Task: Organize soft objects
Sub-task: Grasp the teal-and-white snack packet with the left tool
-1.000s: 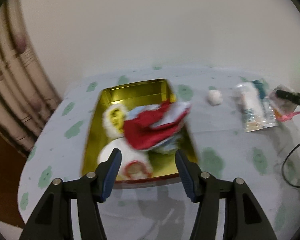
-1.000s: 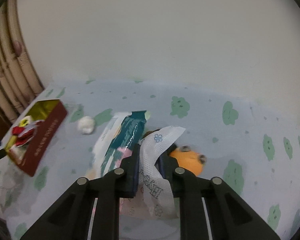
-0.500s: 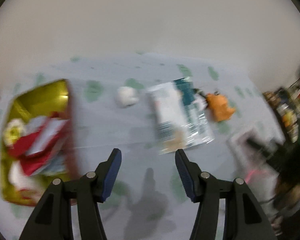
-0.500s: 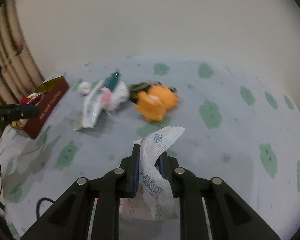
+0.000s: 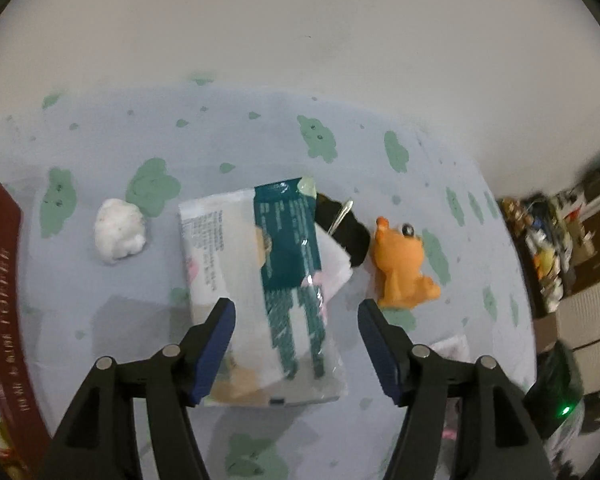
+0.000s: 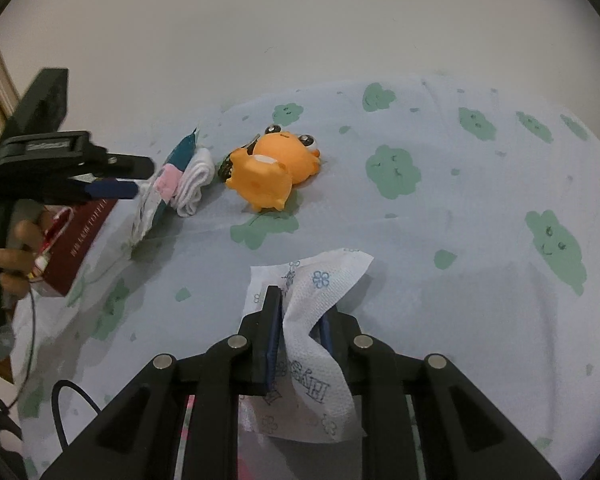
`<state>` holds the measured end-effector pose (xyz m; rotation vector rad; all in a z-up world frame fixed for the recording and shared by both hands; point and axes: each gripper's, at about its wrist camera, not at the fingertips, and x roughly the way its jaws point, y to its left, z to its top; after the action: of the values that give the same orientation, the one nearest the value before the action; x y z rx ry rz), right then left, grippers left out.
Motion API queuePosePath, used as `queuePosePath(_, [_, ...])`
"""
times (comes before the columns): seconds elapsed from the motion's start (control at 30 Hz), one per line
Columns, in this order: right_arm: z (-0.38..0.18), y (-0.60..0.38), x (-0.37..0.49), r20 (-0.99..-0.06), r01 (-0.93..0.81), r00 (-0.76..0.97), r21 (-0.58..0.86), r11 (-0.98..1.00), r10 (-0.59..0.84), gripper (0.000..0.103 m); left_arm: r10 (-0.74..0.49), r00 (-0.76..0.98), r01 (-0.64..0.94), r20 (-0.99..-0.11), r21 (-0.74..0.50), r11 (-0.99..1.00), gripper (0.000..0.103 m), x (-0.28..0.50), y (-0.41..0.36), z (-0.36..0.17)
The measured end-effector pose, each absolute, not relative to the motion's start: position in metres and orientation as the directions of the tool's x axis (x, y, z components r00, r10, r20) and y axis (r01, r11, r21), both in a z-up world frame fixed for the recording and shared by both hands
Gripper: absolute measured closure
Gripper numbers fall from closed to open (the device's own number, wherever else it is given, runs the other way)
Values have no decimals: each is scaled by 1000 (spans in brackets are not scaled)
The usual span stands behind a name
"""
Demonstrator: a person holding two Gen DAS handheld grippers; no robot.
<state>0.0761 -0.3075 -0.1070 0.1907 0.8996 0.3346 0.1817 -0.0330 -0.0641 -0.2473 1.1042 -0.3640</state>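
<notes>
My left gripper (image 5: 296,316) hovers over a white and teal plastic pack (image 5: 268,292) lying on the cloth. Its jaws are opening wide and the pads touch nothing. A white fluffy ball (image 5: 120,234) lies left of the pack, and an orange plush toy (image 5: 400,268) lies right of it. My right gripper (image 6: 300,320) is low over the cloth, shut on a white tissue packet with blue flowers (image 6: 324,288). Its jaws are just starting to open, with the packet still between the pads. The orange plush toy (image 6: 272,172) lies beyond it.
A dark red box (image 5: 0,300) holding soft things stands at the left, also seen as the red box (image 6: 80,240) beside a person's hand (image 6: 16,248). A black item (image 5: 344,232) lies between pack and plush. White socks (image 6: 196,180) lie near the left gripper (image 6: 134,178). Cluttered shelves (image 5: 556,232) stand beyond the table's right edge.
My left gripper swung right, from above the open box to above the plastic pack, and its jaws widened. My right gripper drew back from the plush and sank toward the cloth with the tissue packet.
</notes>
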Motion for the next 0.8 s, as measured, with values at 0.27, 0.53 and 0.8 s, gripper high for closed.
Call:
queuePosePath(0.27, [-112, -316, 80, -712, -197, 552, 394, 898, 434, 84, -336, 461, 194, -821, -276, 941, 37, 195, -47, -66])
queuePosePath(0.53, [-113, -321, 81, -696, -190, 543, 443, 876, 470, 83, -260, 488, 122, -833, -229, 966, 35, 197, -28, -79])
queuePosePath(0.8, [-115, -326, 82, -683, -186, 537, 475, 860, 494, 84, -196, 464, 254, -864, -82, 964, 35, 170, -39, -80])
